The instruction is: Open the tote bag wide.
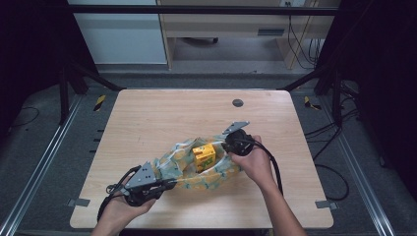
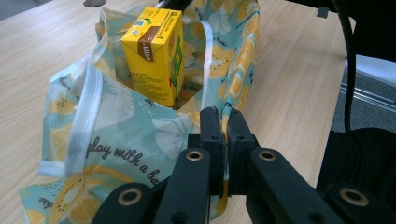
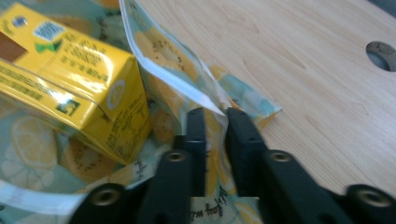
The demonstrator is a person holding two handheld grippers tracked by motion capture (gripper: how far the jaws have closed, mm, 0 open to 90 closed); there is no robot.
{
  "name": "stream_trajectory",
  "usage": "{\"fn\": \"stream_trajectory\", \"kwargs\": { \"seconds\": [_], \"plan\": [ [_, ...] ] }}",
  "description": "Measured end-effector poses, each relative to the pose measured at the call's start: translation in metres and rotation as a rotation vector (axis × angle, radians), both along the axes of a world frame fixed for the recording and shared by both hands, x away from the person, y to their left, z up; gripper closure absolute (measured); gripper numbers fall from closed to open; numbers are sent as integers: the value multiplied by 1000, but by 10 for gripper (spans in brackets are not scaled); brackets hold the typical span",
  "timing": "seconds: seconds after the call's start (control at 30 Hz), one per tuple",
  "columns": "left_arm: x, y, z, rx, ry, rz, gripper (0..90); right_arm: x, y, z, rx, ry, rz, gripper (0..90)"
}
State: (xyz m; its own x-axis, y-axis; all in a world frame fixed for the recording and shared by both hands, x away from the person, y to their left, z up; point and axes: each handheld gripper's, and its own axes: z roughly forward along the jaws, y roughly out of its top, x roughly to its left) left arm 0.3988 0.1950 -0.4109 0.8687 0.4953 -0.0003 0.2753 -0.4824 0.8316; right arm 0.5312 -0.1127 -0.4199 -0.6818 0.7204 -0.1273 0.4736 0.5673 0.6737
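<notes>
Yellow carton (image 1: pixel 203 156) inside fruit-print bag (image 1: pixel 173 164), rim pinched by left claw (image 1: pixel 167 185) and seemingly right claw (image 1: pixel 224 146)

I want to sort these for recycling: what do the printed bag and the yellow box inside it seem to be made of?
The bag looks like thin glossy plastic film: it folds softly, has a pale, partly see-through sealed rim and a shiny lemon print. The yellow box looks like coated paperboard, probably a drink carton: sharp folded edges, a slight sheen and fine printed text.

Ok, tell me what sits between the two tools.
In the high view, the yellow carton stands inside the fruit-print bag, between the left tool and right tool.
</notes>
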Motion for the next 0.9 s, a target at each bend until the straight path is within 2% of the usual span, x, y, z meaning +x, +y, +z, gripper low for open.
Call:
{"fn": "stream_trajectory", "kwargs": {
  "seconds": [0.03,0.07,0.1,0.17,0.27,0.3,0.33,0.37,0.47,0.53,0.57,0.6,0.67,0.7,0.8,0.9],
  "plan": [
    [1,0,-1,8,2,3,883,-1,-2,3,30,-11,-2,871],
    [1,0,-1,17,4,6,883,-1,-4,6,41,-23,-3,885],
    [1,0,-1,17,4,6,883,-1,-4,6,41,-23,-3,885],
    [2,1,0,30,7,10,883,-3,-7,14,83,-54,-20,895],
    [3,1,0,34,10,8,883,-5,-8,21,109,-76,-26,900],
    [3,1,-1,41,9,9,883,-7,-9,27,129,-91,-23,900],
    [3,1,-1,41,9,9,883,-7,-9,27,129,-91,-23,900],
    [2,1,-3,50,12,12,883,-12,-8,34,157,-112,-10,900],
    [1,3,-7,60,19,20,882,-22,-8,44,196,-141,13,900],
    [1,4,-8,62,18,25,882,-27,-8,47,206,-151,23,900],
    [1,5,-10,67,20,28,882,-32,-8,49,218,-157,30,900],
    [1,6,-12,72,24,31,882,-46,-9,52,255,-170,51,900],
    [1,8,-18,83,35,39,882,-57,-9,54,278,-181,75,900],
    [1,8,-18,83,35,39,882,-57,-9,54,278,-181,75,900],
    [0,8,-24,94,45,43,882,-83,-12,55,322,-199,129,900],
    [0,9,-28,107,53,48,882,-91,-15,54,332,-198,141,900]
  ]
}}
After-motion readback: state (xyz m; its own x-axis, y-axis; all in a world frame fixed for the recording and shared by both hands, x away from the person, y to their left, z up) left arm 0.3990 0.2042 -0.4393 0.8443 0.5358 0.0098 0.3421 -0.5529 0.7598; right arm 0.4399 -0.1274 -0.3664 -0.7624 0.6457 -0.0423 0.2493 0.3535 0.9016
